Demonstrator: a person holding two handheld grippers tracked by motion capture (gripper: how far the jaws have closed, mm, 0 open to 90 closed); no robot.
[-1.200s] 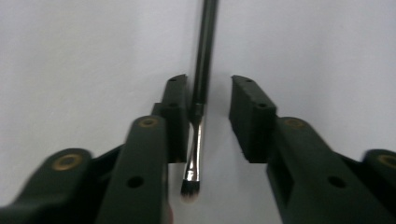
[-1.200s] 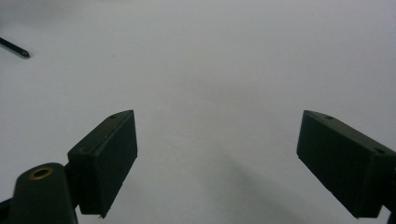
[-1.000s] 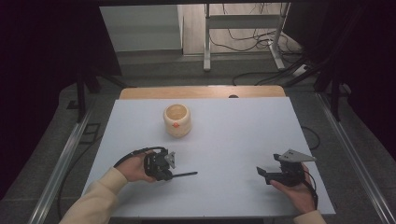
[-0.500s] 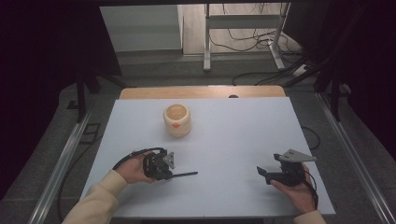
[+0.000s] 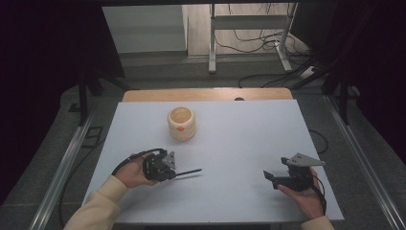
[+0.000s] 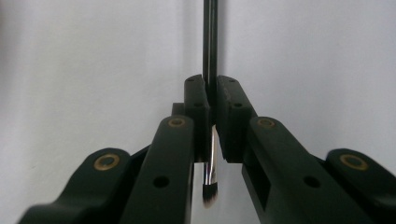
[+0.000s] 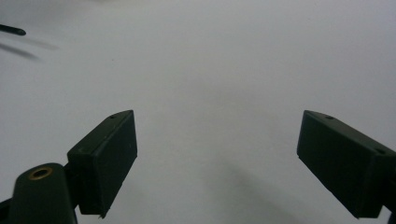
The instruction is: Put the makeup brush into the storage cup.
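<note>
Smooth white table [image 5: 230,139], slender black brush [image 5: 189,172]

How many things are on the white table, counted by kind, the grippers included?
Grippers: 2, the left gripper and the right gripper
Brushes: 1, the black brush, clamped in the left gripper
Wooden holders: 1, the pale holder
Total: 4
</note>
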